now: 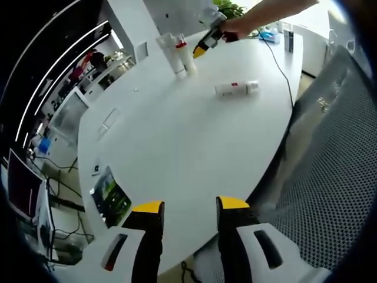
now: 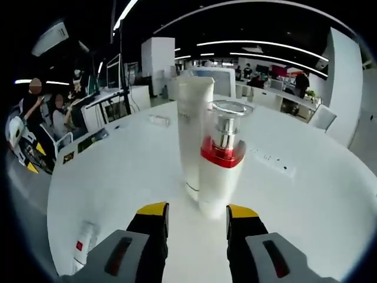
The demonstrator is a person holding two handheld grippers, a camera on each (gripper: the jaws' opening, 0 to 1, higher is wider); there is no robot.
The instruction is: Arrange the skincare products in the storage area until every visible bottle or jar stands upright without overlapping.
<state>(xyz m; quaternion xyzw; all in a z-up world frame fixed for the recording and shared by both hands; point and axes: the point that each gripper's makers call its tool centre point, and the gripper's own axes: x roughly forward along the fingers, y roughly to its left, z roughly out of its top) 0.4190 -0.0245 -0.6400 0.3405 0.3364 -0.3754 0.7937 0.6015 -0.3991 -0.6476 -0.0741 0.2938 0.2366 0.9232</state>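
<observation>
Left gripper (image 1: pixel 189 207): fingers held apart, empty.
Right gripper (image 2: pixel 197 211): fingers released before pump bottle (image 2: pixel 221 168).
Tube (image 2: pixel 193 132): upright, touching it.
Bottle (image 1: pixel 236 89): lying on tabletop (image 1: pixel 177 147).

The right claw (image 2: pixel 197 219), with black fingers tipped in yellow, rises from the near edge with its jaws apart. Just beyond the tips stands a white pump bottle with a red collar and clear cap (image 2: pixel 221 168), upright on the white oval table (image 2: pixel 129 171). A tall white tube (image 2: pixel 192 132) stands upright directly behind it to the left, so close that whether they touch cannot be told. Near the left edge, a white bottle with a red label (image 2: pixel 82 244) lies on its side. Far off, office desks and seated people line the left, and a white chair (image 2: pixel 323 117) stands at the far right.
</observation>
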